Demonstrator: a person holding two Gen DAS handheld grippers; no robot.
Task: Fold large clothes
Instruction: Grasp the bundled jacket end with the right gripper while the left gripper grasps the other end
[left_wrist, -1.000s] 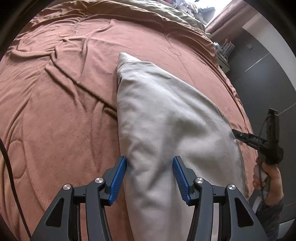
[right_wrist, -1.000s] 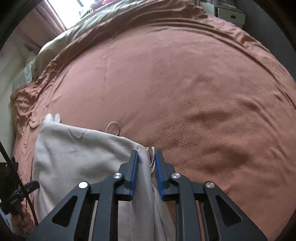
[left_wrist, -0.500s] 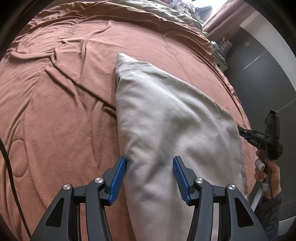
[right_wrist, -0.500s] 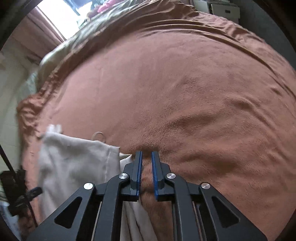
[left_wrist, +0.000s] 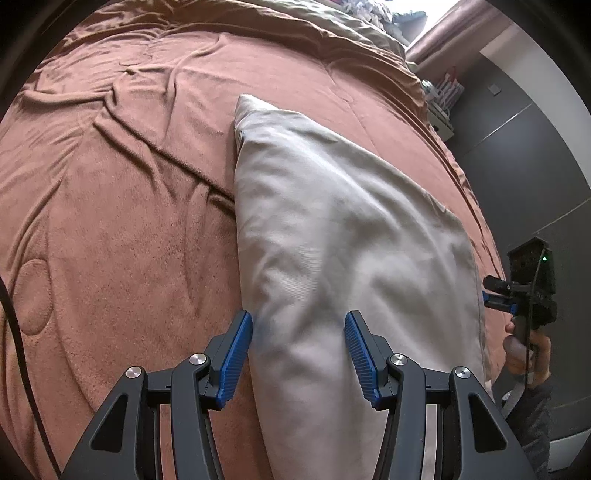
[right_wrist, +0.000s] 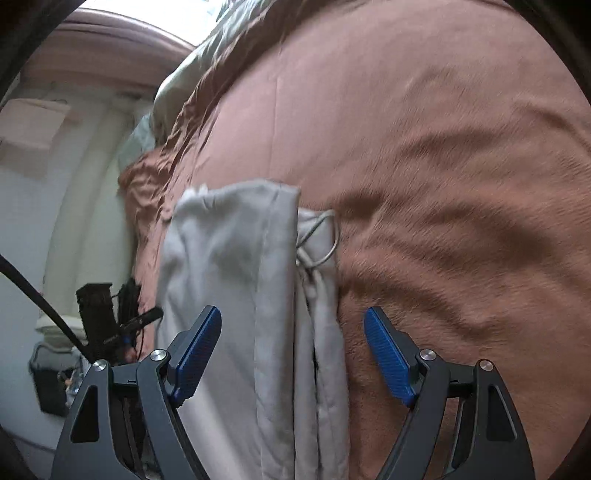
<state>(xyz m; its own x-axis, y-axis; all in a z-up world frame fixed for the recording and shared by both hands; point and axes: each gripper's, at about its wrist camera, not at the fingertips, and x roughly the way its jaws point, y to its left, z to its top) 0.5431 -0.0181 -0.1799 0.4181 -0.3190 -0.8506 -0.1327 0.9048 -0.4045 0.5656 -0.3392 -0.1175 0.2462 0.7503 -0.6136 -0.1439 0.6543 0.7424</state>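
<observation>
Garment: a large pale grey garment lies folded lengthwise on the bed, reaching from the near edge up toward the middle of the blanket.
Bed cover: a rust-brown blanket covers the bed, creased to the left of the cloth.
Waistband end: in the right wrist view the grey cloth shows a hemmed edge with a drawstring looped beside it, lying on the blanket.
Left gripper: the left gripper hangs over the near part of the garment with its jaws about half apart; cloth lies between the blue pads, and the left pad sits at the cloth's edge, but whether either pad presses on it cannot be told.
Right gripper: the right gripper has just been opening its jaws and they stand wide apart, with the garment's layered edge between them and neither pad touching it.
Right gripper from the other side: it sits at the garment's right edge, held by a hand.
Background: a pale green cover lies bunched at the far end of the bed.
</observation>
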